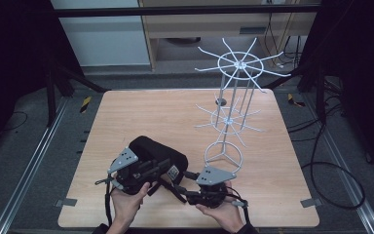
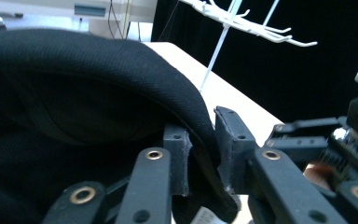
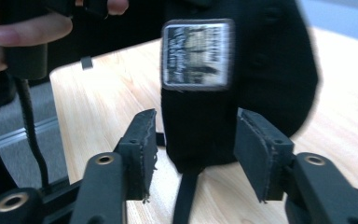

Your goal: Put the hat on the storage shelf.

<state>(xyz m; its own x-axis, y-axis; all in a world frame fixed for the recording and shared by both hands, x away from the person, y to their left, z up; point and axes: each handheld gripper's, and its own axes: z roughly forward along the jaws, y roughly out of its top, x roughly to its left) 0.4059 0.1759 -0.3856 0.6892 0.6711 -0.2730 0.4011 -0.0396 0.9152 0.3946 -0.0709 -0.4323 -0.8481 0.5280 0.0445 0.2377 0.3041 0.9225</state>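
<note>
The left claw [image 2: 200,154] pinched the black bag's [image 1: 153,158] fabric edge; the right claw [image 3: 193,156] stood spread around its labelled end, pads clear. Closing squarely below the label [image 3: 196,53] would have suited, I judged.

Lighting: we note an evenly lit pale wooden table [image 1: 126,117], dark surroundings; black fabric bag [image 3: 242,84] motion-blurred in right gripper view.
</note>
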